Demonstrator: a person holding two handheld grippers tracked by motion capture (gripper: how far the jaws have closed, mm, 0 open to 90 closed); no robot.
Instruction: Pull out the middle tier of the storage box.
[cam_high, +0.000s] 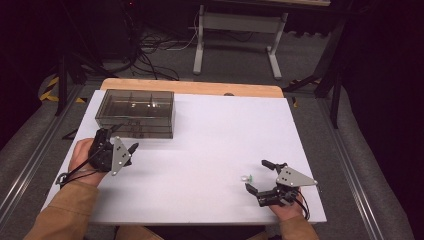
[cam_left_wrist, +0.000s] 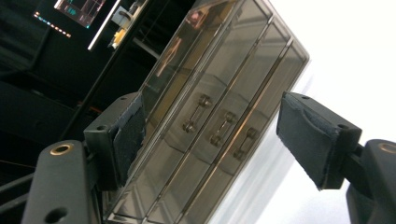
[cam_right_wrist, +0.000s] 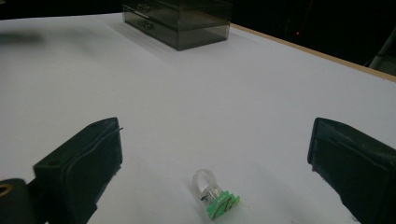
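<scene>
Facing the smoky drawer box (cam_left_wrist: 219, 116) with the left claw (cam_high: 120, 147) spread wide; hovering the right claw (cam_high: 260, 175) open around the clear ring (cam_right_wrist: 212, 191) on the table (cam_high: 210, 150).

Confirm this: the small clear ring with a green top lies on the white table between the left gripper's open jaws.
Wrong gripper. The small clear ring with a green top lies on the white table between the right gripper's open jaws, as the right gripper view shows.

A white table (cam_high: 200, 150) carries a smoky drawer box (cam_high: 135, 113) and a small ring (cam_high: 245, 178).
</scene>
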